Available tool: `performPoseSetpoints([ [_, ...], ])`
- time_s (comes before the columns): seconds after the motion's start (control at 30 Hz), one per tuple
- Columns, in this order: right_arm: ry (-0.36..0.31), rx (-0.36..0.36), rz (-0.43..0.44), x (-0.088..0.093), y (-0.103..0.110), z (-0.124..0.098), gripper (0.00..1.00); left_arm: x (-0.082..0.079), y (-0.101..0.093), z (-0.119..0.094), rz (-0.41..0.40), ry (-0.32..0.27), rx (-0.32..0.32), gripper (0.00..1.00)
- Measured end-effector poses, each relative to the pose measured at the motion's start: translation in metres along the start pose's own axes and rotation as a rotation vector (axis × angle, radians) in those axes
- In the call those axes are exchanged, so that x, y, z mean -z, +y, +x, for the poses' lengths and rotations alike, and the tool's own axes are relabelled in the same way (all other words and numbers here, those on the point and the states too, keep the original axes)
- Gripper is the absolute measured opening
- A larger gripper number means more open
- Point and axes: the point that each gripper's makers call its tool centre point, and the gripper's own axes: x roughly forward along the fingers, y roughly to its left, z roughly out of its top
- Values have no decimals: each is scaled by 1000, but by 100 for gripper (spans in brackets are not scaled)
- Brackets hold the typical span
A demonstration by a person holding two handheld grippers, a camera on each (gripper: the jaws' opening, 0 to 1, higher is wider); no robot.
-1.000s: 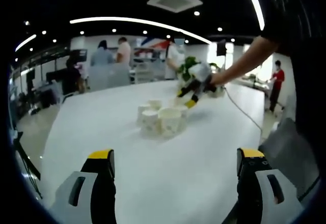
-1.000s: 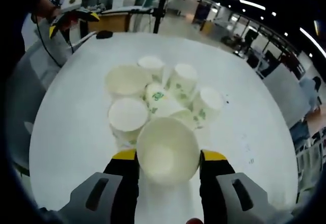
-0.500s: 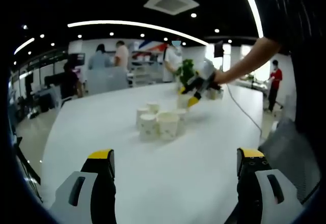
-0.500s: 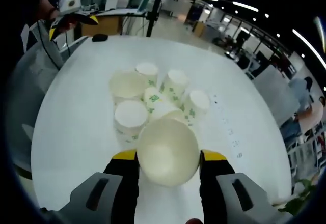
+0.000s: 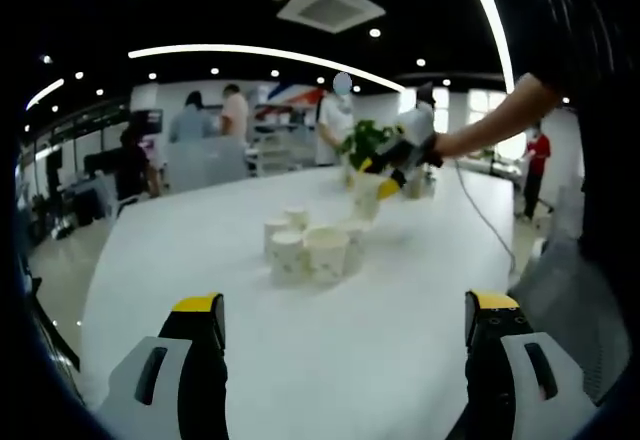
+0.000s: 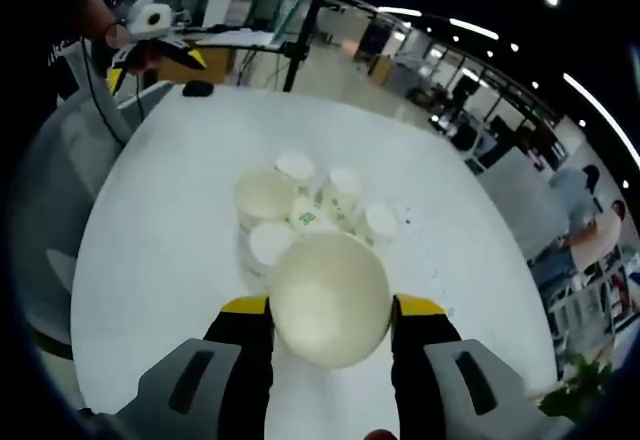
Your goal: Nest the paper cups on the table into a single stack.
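- A paper cup point(image 6: 330, 298) is clamped between the jaws of the right gripper point(image 6: 330, 312), its open mouth turned toward the camera, above the near edge of the cup cluster point(image 6: 305, 208).
- The left gripper point(image 5: 345, 332) is held wide apart with nothing between its jaws, well back from the cluster over the white table point(image 5: 200, 260).
- The remaining cups stand upright and bunched together on the table; most are small, and one wider rim point(image 6: 265, 194) sits at the cluster's left side.
- For a clean nest, the held cup should probably be turned base-down and centred over one upright rim.
- It is best lowered straight, since a skewed entry could tip the neighbouring cups.
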Motion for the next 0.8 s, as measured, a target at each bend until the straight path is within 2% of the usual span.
performPoseSetpoints([
  [0.5,-53,-16,-25,-28,38,-20,43,-3,-12,-8,15,-15,15,100],
  [0.8,-90,-60,-26,-43,76,-23,43,0,-15,-12,19,-9,17,100],
])
